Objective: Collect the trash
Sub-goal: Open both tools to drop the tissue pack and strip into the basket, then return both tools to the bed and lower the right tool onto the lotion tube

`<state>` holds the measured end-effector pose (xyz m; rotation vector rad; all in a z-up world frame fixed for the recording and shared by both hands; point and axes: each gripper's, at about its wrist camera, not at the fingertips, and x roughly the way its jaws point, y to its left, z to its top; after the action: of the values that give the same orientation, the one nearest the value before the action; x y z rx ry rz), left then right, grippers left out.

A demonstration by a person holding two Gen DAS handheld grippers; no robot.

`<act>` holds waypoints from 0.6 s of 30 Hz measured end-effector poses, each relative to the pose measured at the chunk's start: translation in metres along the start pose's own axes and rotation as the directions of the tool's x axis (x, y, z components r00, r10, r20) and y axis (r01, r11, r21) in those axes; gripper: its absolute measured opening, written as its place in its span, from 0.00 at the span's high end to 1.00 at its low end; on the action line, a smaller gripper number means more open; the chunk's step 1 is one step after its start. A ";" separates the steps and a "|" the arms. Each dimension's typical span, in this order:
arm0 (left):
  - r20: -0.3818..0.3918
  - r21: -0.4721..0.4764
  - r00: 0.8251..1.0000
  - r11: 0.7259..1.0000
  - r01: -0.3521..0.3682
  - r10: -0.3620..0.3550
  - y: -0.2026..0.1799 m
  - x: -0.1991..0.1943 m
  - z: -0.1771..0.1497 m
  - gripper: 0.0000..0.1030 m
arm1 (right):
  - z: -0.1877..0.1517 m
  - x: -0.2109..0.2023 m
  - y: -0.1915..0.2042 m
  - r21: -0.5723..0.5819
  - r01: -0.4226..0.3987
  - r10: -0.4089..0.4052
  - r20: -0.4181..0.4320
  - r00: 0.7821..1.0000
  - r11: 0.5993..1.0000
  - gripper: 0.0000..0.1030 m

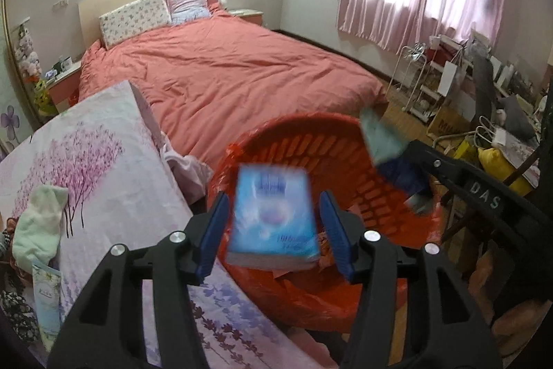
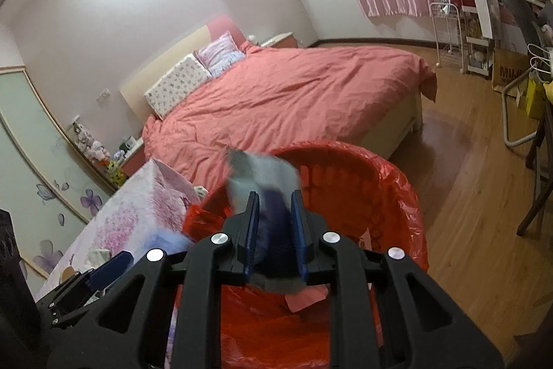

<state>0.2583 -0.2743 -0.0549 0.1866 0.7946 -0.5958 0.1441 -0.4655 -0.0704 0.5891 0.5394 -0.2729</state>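
An orange slatted trash basket (image 1: pixel 345 140) lined with an orange bag stands beside the bed; it also shows in the right wrist view (image 2: pixel 390 182). My left gripper (image 1: pixel 274 230) is open, and a blue and white pack (image 1: pixel 273 213), blurred by motion, is between its fingers over the basket, touching neither. My right gripper (image 2: pixel 274 230) is shut on a crumpled grey and dark blue wrapper (image 2: pixel 262 175) above the basket; that wrapper also shows in the left wrist view (image 1: pixel 387 140). Paper scraps (image 2: pixel 306 298) lie inside the basket.
A floral-covered surface (image 1: pixel 103 161) on the left holds a pale sock (image 1: pixel 38 227) and a leaflet (image 1: pixel 46 300). A bed with a salmon duvet (image 1: pixel 224 75) lies behind. Racks, bags and chairs (image 1: pixel 484 113) crowd the right wall on wooden floor (image 2: pixel 484 230).
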 end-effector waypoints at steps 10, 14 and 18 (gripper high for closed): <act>0.009 -0.043 0.998 0.997 -0.059 0.060 0.036 -0.017 -0.006 0.40 | -0.005 -0.012 0.011 -0.029 0.022 -0.022 -0.006 1.000 0.999 0.66; 0.030 -0.062 0.995 0.993 -0.097 0.099 0.055 -0.039 -0.015 0.38 | -0.005 -0.020 0.025 -0.062 0.025 -0.025 0.009 1.000 0.998 0.62; 0.039 -0.109 0.988 0.983 -0.146 0.152 0.088 -0.066 -0.029 0.38 | -0.011 -0.028 0.050 -0.112 0.015 -0.014 0.015 1.000 0.994 0.62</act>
<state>0.2543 -0.1625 -0.0328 0.1325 0.7570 -0.4140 0.1362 -0.4168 -0.0401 0.4742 0.5414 -0.2586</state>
